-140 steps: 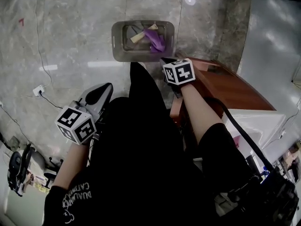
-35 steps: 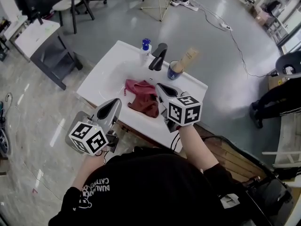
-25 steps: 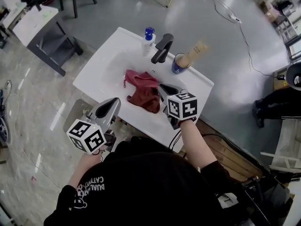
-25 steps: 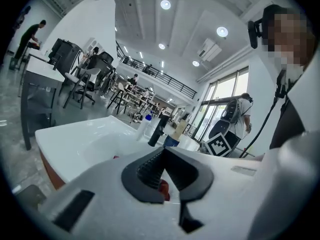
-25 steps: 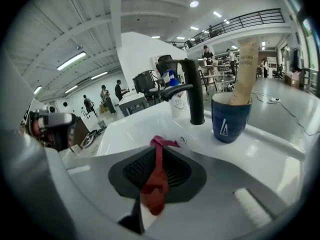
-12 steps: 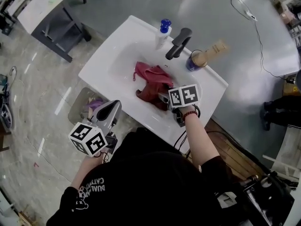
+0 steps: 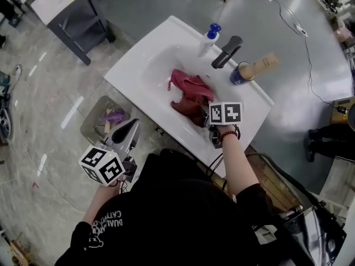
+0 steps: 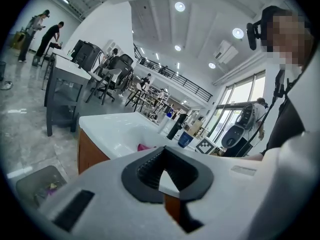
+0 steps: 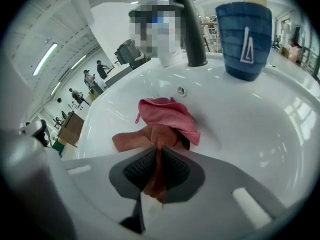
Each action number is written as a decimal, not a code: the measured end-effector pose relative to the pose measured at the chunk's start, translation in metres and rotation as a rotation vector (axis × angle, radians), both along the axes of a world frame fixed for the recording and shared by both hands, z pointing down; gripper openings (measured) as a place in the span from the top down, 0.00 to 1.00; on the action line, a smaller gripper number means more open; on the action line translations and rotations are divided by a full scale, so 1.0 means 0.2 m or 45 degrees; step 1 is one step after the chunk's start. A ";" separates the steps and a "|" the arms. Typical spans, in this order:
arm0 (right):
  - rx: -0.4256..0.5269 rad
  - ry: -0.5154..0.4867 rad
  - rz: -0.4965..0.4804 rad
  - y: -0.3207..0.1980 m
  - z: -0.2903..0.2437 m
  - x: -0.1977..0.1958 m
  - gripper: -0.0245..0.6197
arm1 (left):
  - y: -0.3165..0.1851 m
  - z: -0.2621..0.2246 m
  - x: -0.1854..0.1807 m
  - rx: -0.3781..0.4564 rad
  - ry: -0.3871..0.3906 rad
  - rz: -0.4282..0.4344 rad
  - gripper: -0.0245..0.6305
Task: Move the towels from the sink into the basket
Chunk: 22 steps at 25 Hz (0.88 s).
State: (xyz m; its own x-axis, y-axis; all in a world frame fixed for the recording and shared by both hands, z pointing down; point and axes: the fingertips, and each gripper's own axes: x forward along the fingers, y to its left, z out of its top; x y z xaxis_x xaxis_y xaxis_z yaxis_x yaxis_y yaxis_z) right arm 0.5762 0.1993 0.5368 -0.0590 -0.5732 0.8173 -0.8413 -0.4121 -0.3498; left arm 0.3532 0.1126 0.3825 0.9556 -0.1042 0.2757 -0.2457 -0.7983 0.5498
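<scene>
Floor, far left: a grey plastic basket (image 7: 89,127) is seen standing just beside the near-left corner of the sink cabinet. A crumpled purple cloth (image 7: 115,116) is seen inside it, with a pale strip-shaped item beside the cloth that cannot be identified.

The left gripper (image 8: 164,152) is held above the floor by the basket, well apart from the basin. Its dark ribbed pads are pressed together at the tips and nothing is caught between them. Its marker cube (image 7: 101,165) is turned toward the head camera.

A white rectangular sink (image 7: 128,66) is set on a brown cabinet. Two towels are still in the basin, touching each other: a pink towel (image 7: 186,83) is bunched nearer the drain, and a brick-red towel (image 7: 190,106) is spread toward the front rim.

The right gripper (image 9: 159,154) is lowered into the basin at the front edge of the pile. Its jaws are closing, and a fold of the brick-red towel is pinched between the ribbed pads. The rest of that towel is still resting on the basin floor.

Along the back rim, a white bottle with a blue pump (image 7: 208,37), a black faucet (image 7: 226,51) and a blue cup (image 7: 239,75) are lined up. A beige object is standing in the cup.
</scene>
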 end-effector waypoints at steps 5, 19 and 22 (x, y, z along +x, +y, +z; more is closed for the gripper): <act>0.168 0.018 0.092 0.00 -0.22 -0.09 0.91 | 0.04 -0.04 -0.16 0.006 0.035 0.006 0.96; 0.365 0.183 0.009 -0.02 -0.76 -0.65 0.91 | 0.11 -0.27 -0.74 0.060 0.162 -0.036 0.96; 0.412 0.224 -0.046 -0.07 -0.89 -0.79 0.91 | 0.10 -0.31 -0.88 0.068 0.186 -0.077 0.96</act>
State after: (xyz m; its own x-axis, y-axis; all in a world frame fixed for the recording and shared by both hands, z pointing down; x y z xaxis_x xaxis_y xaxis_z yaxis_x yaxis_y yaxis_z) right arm 0.4192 0.1845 0.3585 0.0414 -0.8040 0.5932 -0.9121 -0.2728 -0.3061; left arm 0.1763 0.1317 0.3202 0.9766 -0.1733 0.1271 -0.2147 -0.8137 0.5402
